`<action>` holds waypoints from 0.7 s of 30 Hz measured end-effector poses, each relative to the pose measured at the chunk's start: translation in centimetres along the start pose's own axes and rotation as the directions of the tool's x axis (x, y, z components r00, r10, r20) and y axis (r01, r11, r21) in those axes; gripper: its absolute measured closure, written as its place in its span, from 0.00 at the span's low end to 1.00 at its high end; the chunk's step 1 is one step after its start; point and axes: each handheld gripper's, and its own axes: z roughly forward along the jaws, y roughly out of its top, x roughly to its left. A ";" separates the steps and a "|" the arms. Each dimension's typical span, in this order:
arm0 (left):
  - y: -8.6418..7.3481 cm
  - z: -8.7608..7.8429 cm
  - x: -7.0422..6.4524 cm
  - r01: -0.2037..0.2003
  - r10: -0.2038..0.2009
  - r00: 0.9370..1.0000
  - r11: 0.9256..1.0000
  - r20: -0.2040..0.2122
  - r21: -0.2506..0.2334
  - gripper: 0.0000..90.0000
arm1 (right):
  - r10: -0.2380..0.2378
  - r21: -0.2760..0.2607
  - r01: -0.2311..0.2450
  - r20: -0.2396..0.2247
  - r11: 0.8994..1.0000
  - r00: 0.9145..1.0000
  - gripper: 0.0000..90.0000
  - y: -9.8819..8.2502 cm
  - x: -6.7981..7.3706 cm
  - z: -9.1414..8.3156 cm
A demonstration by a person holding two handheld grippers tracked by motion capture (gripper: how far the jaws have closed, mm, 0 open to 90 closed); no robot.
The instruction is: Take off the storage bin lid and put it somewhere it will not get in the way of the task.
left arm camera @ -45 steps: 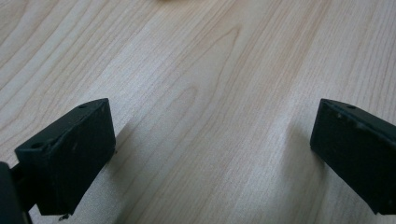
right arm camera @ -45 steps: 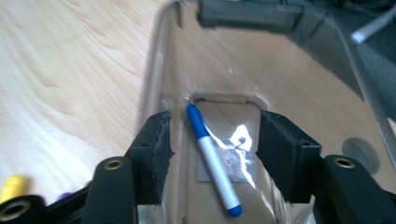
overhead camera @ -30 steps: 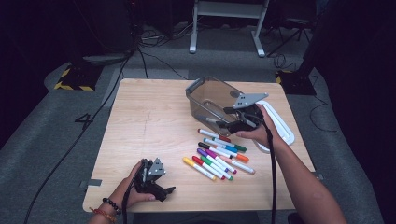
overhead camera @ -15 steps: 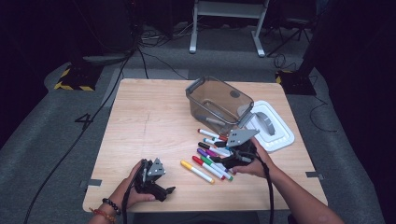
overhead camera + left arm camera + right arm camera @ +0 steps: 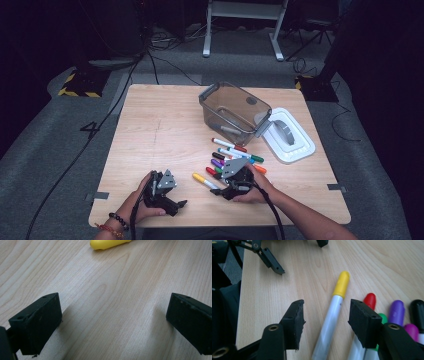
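Tabletop: rt tongs (image 5: 325,322) straddle yellow-capped marker (image 5: 334,315), untouched.

The worktop (image 5: 165,135) is brightly, evenly lit from above; all around it lies dark. Close-up views look soft, with faint shadows.

Red marker (image 5: 369,300) beside yellow marker (image 5: 335,315)

Your right gripper (image 5: 325,322) has just been closing, its jaws astride the yellow marker (image 5: 332,315) with gaps either side. Red marker (image 5: 369,299), purple marker (image 5: 397,311) and black marker (image 5: 418,308) lie at right on the table (image 5: 294,272). Your left gripper (image 5: 297,257) sits upper left.
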 end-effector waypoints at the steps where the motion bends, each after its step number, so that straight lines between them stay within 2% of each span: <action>1: 0.0 0.0 0.0 0.000 0.000 1.000 1.000 0.000 0.000 0.01 | -0.004 0.003 0.004 -0.004 1.000 1.000 0.52 0.1 0.1 0.3; 9: 0.0 0.0 0.0 -0.002 0.002 1.000 1.000 0.001 0.000 0.01 | -0.017 0.045 0.017 0.003 0.999 1.000 0.53 1.0 -0.3 3.1; 11: 0.0 0.0 0.0 -0.001 0.001 1.000 1.000 0.001 0.000 0.01 | -0.014 0.054 0.013 0.023 0.998 1.000 0.54 1.2 -0.5 3.6; 16: 0.0 0.0 0.0 -0.002 0.002 1.000 1.000 0.001 0.000 0.01 | 0.016 0.058 -0.018 0.036 0.998 0.999 0.55 1.6 -1.1 4.4; 18: 0.0 0.0 0.0 -0.002 0.002 1.000 1.000 0.001 0.000 0.01 | 0.021 0.067 -0.023 0.028 0.998 0.999 0.57 1.6 -1.2 4.8; 21: 0.0 0.0 0.0 -0.002 0.002 1.000 1.000 0.001 0.000 0.01 | 0.039 0.071 -0.040 0.024 0.997 0.999 0.65 1.5 -1.3 5.2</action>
